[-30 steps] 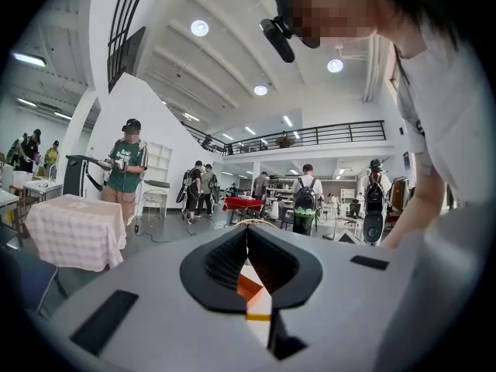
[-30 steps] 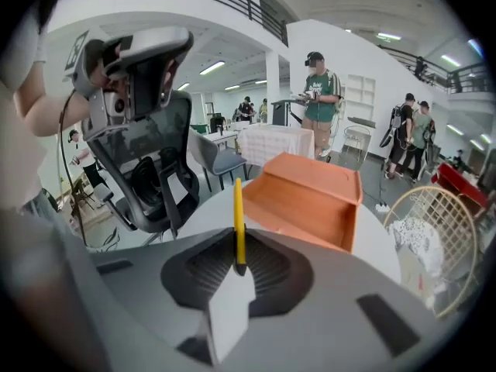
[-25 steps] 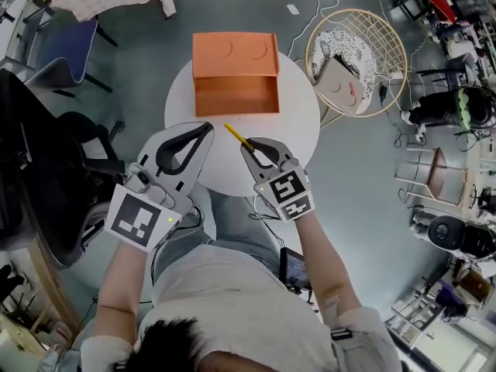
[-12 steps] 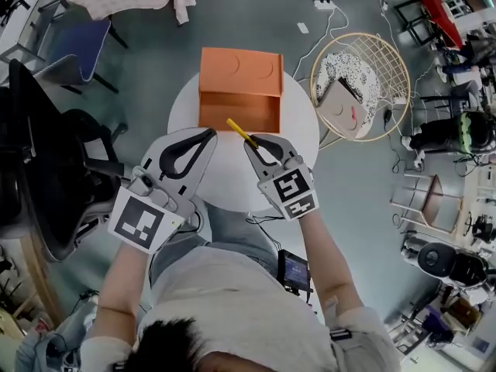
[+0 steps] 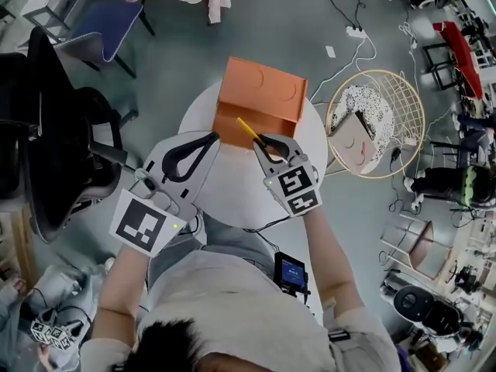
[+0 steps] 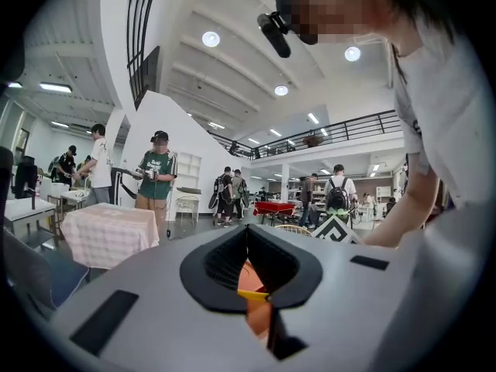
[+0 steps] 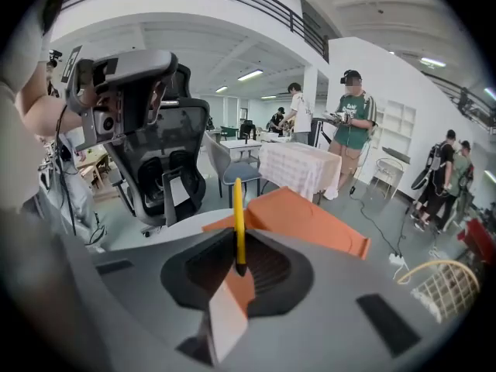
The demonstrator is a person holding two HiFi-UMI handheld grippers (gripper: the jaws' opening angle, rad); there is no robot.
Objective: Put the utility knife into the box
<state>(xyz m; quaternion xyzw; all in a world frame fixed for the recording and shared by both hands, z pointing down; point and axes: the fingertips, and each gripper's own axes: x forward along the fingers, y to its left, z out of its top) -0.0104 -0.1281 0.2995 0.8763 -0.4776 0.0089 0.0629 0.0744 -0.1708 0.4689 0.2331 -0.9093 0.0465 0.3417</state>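
Right tool (image 5: 264, 140) has carried utility knife (image 5: 248, 129) over box (image 5: 262, 91) edge.

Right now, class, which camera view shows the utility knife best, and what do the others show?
The right gripper view: the yellow utility knife stands clamped in the right gripper, pointing at the orange box. The head view shows a thin yellow stick; the left gripper view, only a sliver.

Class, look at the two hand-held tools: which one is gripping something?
The right tool, shut on the slim yellow utility knife; the left tool is shut with nothing between its jaws.
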